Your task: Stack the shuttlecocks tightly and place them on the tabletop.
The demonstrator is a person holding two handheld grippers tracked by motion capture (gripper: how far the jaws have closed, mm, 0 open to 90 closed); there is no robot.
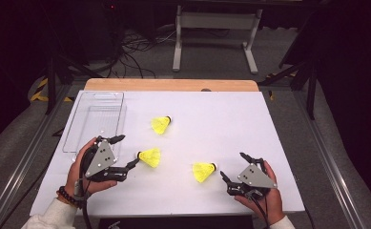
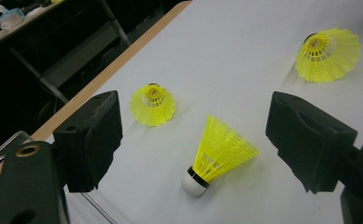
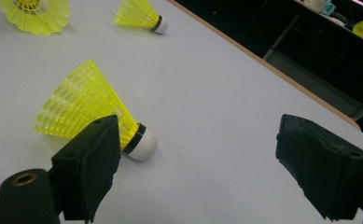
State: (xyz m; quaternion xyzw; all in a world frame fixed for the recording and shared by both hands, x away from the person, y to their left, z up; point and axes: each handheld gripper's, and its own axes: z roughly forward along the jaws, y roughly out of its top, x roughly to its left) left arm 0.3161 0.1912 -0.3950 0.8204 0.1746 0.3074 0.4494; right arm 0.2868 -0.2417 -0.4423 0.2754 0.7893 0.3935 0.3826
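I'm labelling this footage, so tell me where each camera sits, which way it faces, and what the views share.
High view: above the person's side, facing forward and down on the table; both hands and tools show, left tool, right tool.
Left gripper view: on the left tool, its open jaws flanking the middle shuttlecock.
Right gripper view: on the right tool, jaws open by the nearest shuttlecock.
Shared: all three views show three yellow shuttlecocks.

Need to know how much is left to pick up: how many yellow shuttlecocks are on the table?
3. One lies mid-table near the clear tray; one sits between the left tool's open jaws; one lies beside the right tool.
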